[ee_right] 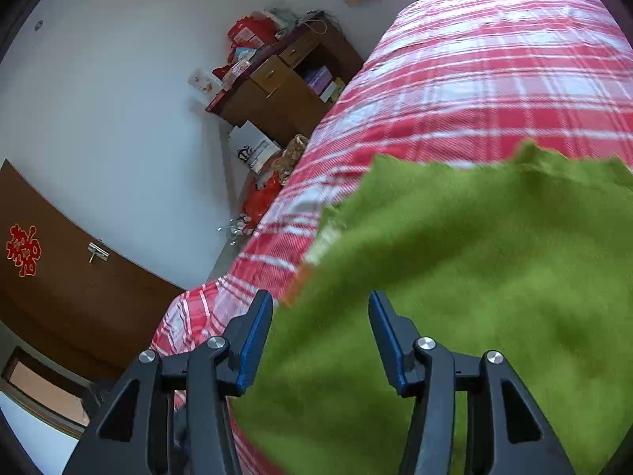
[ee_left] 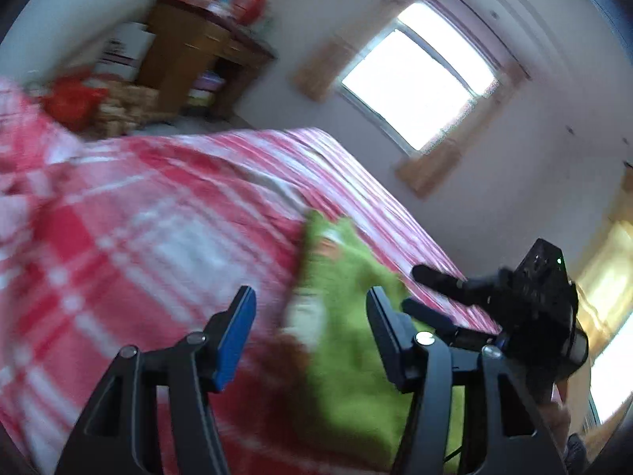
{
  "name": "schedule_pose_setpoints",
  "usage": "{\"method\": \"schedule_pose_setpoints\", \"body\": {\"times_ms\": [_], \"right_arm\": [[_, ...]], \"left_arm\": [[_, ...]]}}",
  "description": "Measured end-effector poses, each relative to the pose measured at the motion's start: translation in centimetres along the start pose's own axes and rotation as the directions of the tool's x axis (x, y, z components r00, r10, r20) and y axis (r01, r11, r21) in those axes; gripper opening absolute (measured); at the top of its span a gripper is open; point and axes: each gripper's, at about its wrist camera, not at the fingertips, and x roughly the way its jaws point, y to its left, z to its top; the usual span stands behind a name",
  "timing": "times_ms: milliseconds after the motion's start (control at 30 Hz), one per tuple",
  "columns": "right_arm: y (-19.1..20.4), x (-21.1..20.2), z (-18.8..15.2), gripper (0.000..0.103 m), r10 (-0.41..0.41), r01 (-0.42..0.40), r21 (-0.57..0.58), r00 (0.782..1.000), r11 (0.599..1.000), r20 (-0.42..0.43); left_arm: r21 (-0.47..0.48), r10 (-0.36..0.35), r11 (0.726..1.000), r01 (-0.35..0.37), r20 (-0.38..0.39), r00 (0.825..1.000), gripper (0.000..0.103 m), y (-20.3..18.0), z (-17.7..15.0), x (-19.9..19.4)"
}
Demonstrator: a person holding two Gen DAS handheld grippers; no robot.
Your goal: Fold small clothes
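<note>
Red-and-white plaid bedspread [ee_right: 474, 91] under fuzzy green garment [ee_right: 455, 277], both tools [ee_left: 310, 336] [ee_right: 320, 336] parted, gripping nothing.

Beyond my work I see a bed under a red-and-white plaid cover [ee_right: 494, 79], a brown wooden cabinet [ee_right: 285, 87] with red boxes [ee_right: 253, 35] on top, a bright window [ee_left: 415, 79], and a brown door [ee_right: 79, 277] bearing a red paper cutout [ee_right: 23, 251].
</note>
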Motion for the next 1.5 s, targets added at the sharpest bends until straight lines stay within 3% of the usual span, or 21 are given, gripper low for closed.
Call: {"method": "schedule_pose_setpoints", "body": {"times_ms": [100,200,267,467,600,700,767,800,833,867,967,1100,1200,1333,1500], "right_arm": [[-0.7,-1.5,-1.5,0.052,-0.025,0.025,0.0,1.0,1.0,0.009],[-1.8,-2.4,-3.1,0.052,-0.059,0.059,0.006,0.998,0.998,0.005],[-2.5,-2.1,-3.9,0.052,-0.059,0.059,0.018,0.998,0.998,-0.011],[-3.2,-1.3,-4.3,0.052,-0.069,0.069,0.023,0.998,0.997,-0.004],[-3.2,-1.2,-4.4,0.052,-0.073,0.073,0.018,0.997,0.997,-0.002],[-3.2,-1.1,-4.5,0.052,-0.068,0.068,0.027,0.998,0.997,0.001],[-3.2,-1.1,-4.6,0.052,-0.065,0.065,0.026,0.998,0.998,-0.003],[-3.2,-1.2,-4.5,0.052,-0.064,0.064,0.026,0.998,0.998,-0.005],[-3.3,-1.2,-4.5,0.052,-0.062,0.062,0.028,0.998,0.998,-0.007],[-3.3,-1.2,-4.4,0.052,-0.06,0.06,0.029,0.998,0.998,-0.011],[-3.4,-1.2,-4.2,0.052,-0.058,0.059,0.024,0.998,0.998,-0.019],[-2.9,-1.2,-4.4,0.052,-0.073,0.074,0.009,0.997,0.997,-0.019],[-2.4,-1.5,-4.2,0.052,-0.091,0.091,0.003,0.996,0.996,-0.026],[-0.9,-3.0,-4.0,0.052,-0.004,0.004,-0.008,1.0,1.0,0.025],[3.6,-3.5,-4.9,0.052,0.048,-0.048,-0.155,0.999,0.987,-0.008]], "left_arm": [[0.035,-0.091,0.995,0.092,-0.023,0.996,0.059,-1.2,-0.2,-0.2],[0.08,-0.183,0.979,0.186,-0.043,0.982,0.049,-2.4,-0.1,-1.4],[0.107,-0.206,0.971,0.213,-0.07,0.976,0.049,-2.8,-0.1,-1.8],[0.161,-0.187,0.964,0.213,-0.166,0.968,0.05,-3.9,-1.3,-1.6],[0.234,-0.104,0.961,0.151,-0.203,0.974,0.056,-4.8,-1.6,-0.4],[0.253,-0.077,0.957,0.14,-0.246,0.966,0.06,-5.3,-2.1,0.3],[0.258,-0.095,0.95,0.174,-0.291,0.952,0.053,-5.6,-2.6,0.4],[0.27,-0.099,0.943,0.193,-0.327,0.94,0.045,-5.9,-3.1,0.4],[0.285,-0.084,0.94,0.188,-0.341,0.936,0.027,-6.0,-3.5,0.4],[0.3,-0.062,0.938,0.173,-0.346,0.936,0.021,-5.9,-3.9,0.2],[0.321,-0.006,0.94,0.113,-0.315,0.949,0.02,-5.1,-4.6,-1.0],[0.278,0.012,0.959,0.056,-0.239,0.971,0.02,-3.9,-3.7,-3.2],[0.291,0.033,0.956,0.029,-0.206,0.978,0.02,-3.8,-3.2,-4.8],[0.295,0.083,0.955,-0.043,-0.126,0.989,0.021,-3.7,-3.0,-6.7],[0.182,0.196,0.965,-0.187,-0.03,0.98,0.021,-1.4,-1.7,-8.4]]}}
